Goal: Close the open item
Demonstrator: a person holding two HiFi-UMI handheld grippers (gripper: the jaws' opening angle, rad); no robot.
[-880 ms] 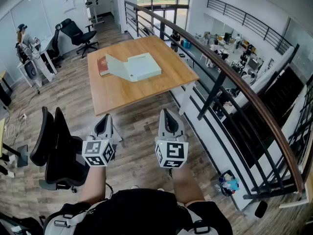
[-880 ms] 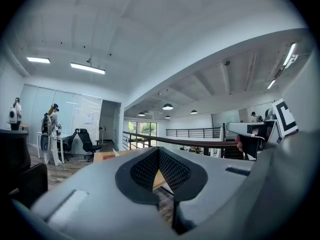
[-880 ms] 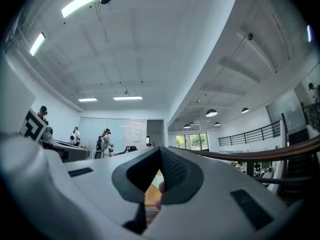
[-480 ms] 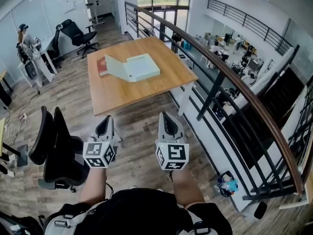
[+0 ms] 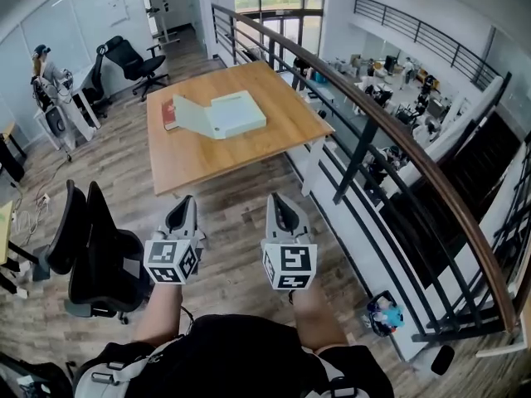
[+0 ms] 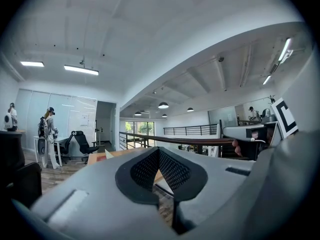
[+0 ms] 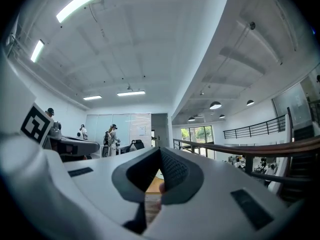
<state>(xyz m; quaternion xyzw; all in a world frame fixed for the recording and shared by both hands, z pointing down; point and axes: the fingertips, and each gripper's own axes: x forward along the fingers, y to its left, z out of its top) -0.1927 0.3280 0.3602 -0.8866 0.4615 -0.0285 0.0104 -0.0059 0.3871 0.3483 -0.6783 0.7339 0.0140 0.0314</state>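
Well, both tools are clenched and empty. The left tool (image 5: 184,206) and the right tool (image 5: 279,201) are held level, side by side, in front of the person's body. Each tool's own view shows its dark pads pressed together with nothing between them (left tool (image 6: 159,153), right tool (image 7: 159,155)).

Ahead of the tools is a stretch of wooden floor (image 5: 241,214), and past it stands the tabletop (image 5: 249,152), well apart from both tools. The box (image 5: 237,111) lies on the far half of the tabletop. It is pale green and its lid is raised and tilted towards the left. A red book (image 5: 170,113) lies just beside that lid.

A black office chair (image 5: 91,251) stands near the left tool, off to its left side. A dark railing (image 5: 377,131) with a wooden top rail runs along the right, past the tabletop's right edge.

Compared with the earlier frames, little differs. The tools keep the same pose and the same clenched state, the box lid is still up, and the whole scene has slid slightly left in the head view.
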